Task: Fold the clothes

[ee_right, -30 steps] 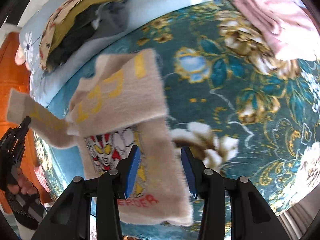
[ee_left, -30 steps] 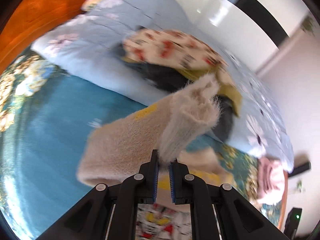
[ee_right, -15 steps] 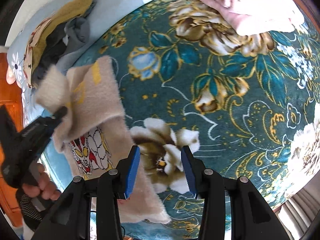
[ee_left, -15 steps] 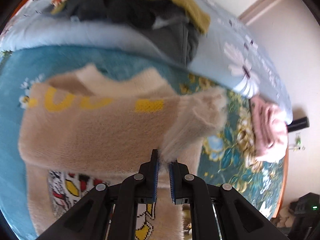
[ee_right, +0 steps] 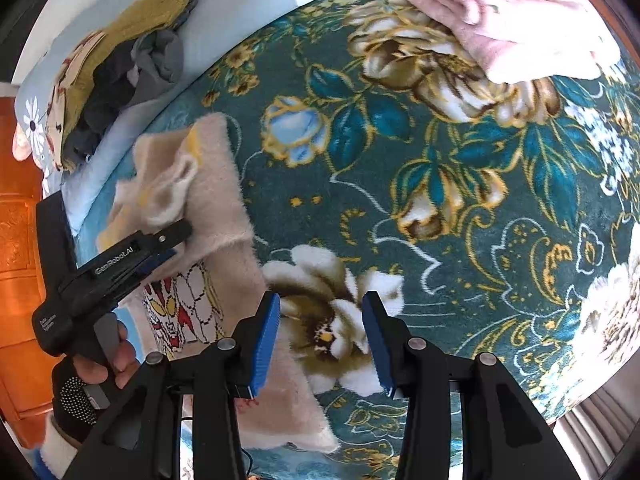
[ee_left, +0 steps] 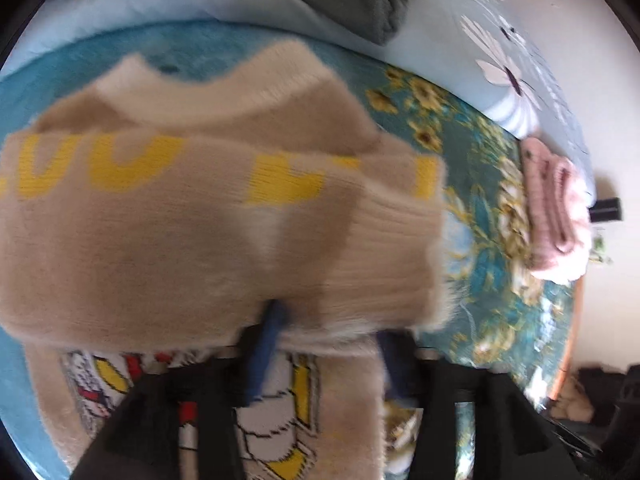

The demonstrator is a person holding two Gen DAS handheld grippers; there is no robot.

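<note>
- Left wrist view: the beige sweater [ee_left: 208,232] lay on the floral blanket [ee_left: 492,280]; the left gripper [ee_left: 324,352] had its fingers apart, the sleeve cuff resting over them.
- The right gripper [ee_right: 320,344] was spread wide, beside the sweater's edge, grasping nothing.

— What is spread underneath?
— A teal floral blanket [ee_right: 460,184] is laid out, with a pale blue daisy-print quilt [ee_left: 516,40] bunched along its far edge.
— And at the far left?
— Orange wooden furniture [ee_right: 16,240] is seen there.
</note>
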